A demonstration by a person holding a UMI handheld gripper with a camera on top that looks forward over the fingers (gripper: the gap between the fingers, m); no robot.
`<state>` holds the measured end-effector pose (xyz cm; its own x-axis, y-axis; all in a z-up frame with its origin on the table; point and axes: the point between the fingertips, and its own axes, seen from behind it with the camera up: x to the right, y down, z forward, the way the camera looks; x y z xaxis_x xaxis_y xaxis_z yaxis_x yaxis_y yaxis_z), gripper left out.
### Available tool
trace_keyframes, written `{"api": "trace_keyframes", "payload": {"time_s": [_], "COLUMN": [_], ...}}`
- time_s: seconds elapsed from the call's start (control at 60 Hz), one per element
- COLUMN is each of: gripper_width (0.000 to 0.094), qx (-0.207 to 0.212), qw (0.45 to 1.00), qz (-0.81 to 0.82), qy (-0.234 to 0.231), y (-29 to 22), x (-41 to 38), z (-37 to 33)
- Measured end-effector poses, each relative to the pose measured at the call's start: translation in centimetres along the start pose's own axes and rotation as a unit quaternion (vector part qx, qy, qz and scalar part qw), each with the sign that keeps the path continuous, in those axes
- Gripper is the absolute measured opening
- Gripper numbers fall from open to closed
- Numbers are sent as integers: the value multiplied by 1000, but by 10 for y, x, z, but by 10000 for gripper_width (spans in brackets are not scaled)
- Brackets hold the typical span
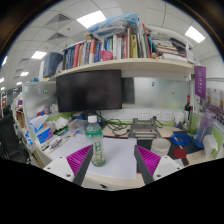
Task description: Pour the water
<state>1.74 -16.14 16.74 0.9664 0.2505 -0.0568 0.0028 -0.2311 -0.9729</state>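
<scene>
A clear plastic bottle (pixel 95 141) with a green cap and green label stands upright on a white sheet (pixel 117 155) on the desk. It is just ahead of my left finger and close to its inner side. My gripper (pixel 115 160) is open and empty, and its magenta pads (pixel 80 158) show at both sides of the sheet. The right finger (pixel 147 162) is well apart from the bottle. No cup or glass is clearly visible.
A dark monitor (pixel 88 91) stands behind the desk under a shelf of books (pixel 115 48). Small boxes and clutter (pixel 45 132) lie at the left, and a blue box (pixel 184 142) and a white container (pixel 211 146) at the right. A wire tray (pixel 143 128) sits behind the sheet.
</scene>
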Motion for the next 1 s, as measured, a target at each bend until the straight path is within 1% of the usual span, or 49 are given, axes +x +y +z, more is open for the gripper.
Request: {"api": "trace_keyframes", "payload": {"time_s": [0.167,0.283,0.333,0.367,0.4,0.417,0.467,0.483,0.533,0.65,0.767,0.883,1.0], "gripper_width": [857,858,853,830,771,724,535,500,487,417,345,329,328], "qx": [-10,-3,-7,-11,-13,-15,-18,-17,-8,-10,-31,-41,-43], "qw": [1000,999,999,999,999,999,997,997,997,995,995,993,988], "qz": [-10,-28,-26,-20,-13,-10,-10,-8,2,-5,5,40,123], "qy": [6,28,35,41,47,51,70,73,80,95,99,99,79], "y": [29,36,41,44,48,49,54,55,51,51,52,35,9], "x": [-53,-62,-65,-65,-63,-61,-52,-52,-49,-44,-40,-33,-20], "z": [81,125,142,152,160,163,171,173,178,183,187,186,180]}}
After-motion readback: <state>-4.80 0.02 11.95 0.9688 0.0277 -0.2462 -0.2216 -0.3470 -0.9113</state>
